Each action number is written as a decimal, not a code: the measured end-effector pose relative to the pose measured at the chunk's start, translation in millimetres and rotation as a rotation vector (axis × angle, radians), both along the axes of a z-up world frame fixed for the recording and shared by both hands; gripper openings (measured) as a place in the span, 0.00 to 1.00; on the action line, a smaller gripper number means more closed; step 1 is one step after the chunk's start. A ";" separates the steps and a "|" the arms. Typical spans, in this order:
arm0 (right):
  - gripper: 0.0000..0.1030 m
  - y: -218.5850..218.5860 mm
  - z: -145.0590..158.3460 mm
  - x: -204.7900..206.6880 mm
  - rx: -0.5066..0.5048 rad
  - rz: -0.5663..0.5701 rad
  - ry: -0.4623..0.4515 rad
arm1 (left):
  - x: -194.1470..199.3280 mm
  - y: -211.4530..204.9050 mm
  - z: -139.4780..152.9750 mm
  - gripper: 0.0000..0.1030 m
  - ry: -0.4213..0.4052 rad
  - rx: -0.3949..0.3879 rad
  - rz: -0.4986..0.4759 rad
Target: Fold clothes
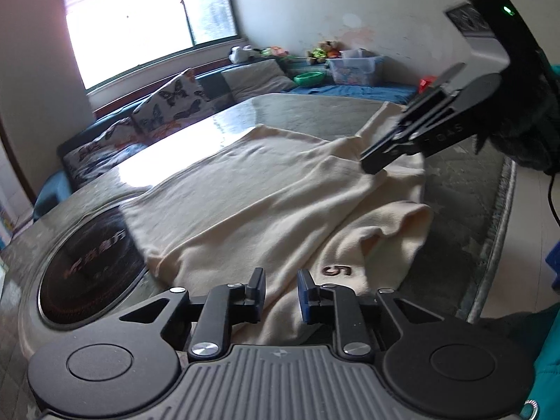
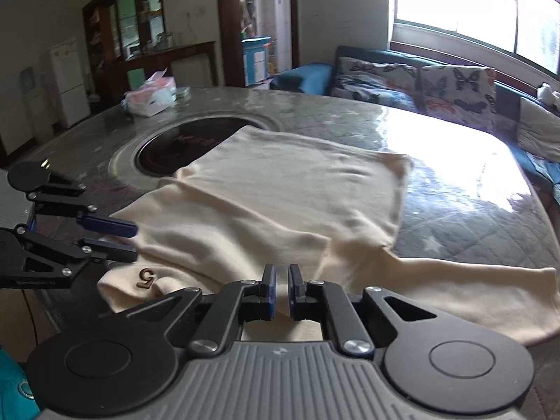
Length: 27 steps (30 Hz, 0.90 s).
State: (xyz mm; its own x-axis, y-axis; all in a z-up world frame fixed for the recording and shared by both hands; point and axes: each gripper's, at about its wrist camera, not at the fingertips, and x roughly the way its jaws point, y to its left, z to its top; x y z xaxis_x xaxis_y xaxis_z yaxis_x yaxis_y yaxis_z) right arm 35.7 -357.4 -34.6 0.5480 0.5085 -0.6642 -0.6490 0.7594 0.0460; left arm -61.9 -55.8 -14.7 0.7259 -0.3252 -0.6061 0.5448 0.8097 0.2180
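A cream garment lies spread on the round table, with a brown "5" near its front edge. My left gripper hovers at that front edge beside the "5". Its jaws stand apart, with cloth showing in the gap but not pinched. My right gripper is at the garment's right side, its pads nearly together with a thin strip of cream cloth between them. The fabric rises in a ridge toward its tip.
A black round cooktop is set into the table, partly under the garment. A tissue pack sits at the far rim. A sofa with butterfly cushions runs behind. A teal sleeve is at lower right.
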 end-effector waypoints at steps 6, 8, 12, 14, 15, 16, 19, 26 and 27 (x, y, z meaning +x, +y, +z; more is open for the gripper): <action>0.11 7.7 -6.1 0.3 -0.004 0.023 0.017 | 9.4 0.2 -6.2 0.06 0.014 -0.008 0.014; 0.11 8.8 -4.7 -0.2 -0.001 0.025 0.010 | 8.5 1.6 -4.6 0.02 0.002 -0.012 0.026; 0.14 10.0 -0.3 -2.5 0.005 0.040 -0.003 | 0.0 10.4 7.6 0.02 -0.030 -0.039 0.032; 0.20 10.9 -0.8 -2.7 0.000 0.047 -0.001 | -2.5 12.6 8.6 0.02 -0.020 -0.035 0.019; 0.20 11.6 -2.5 -2.2 -0.006 0.049 0.003 | -3.0 12.1 7.3 0.02 -0.015 -0.025 0.013; 0.20 12.6 -5.6 -1.4 -0.018 0.048 0.012 | -2.7 11.9 5.7 0.02 -0.002 -0.020 0.009; 0.20 13.0 -8.7 -2.5 -0.017 0.043 0.020 | -0.4 13.8 5.2 0.06 0.034 -0.041 0.007; 0.21 11.9 -14.1 -1.9 -0.003 0.031 0.033 | 19.0 19.3 12.5 0.07 0.023 -0.103 0.106; 0.21 11.3 -17.2 -1.1 -0.005 0.026 0.041 | 24.2 21.4 9.6 0.07 0.039 -0.105 0.133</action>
State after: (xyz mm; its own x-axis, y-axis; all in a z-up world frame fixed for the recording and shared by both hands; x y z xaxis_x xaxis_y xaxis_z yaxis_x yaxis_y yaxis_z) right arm 34.5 -346.1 -51.8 0.5065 0.5187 -0.6887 -0.6661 0.7426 0.0693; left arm -37.7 -34.3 -5.1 0.7437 -0.2908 -0.6019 0.4373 0.8927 0.1091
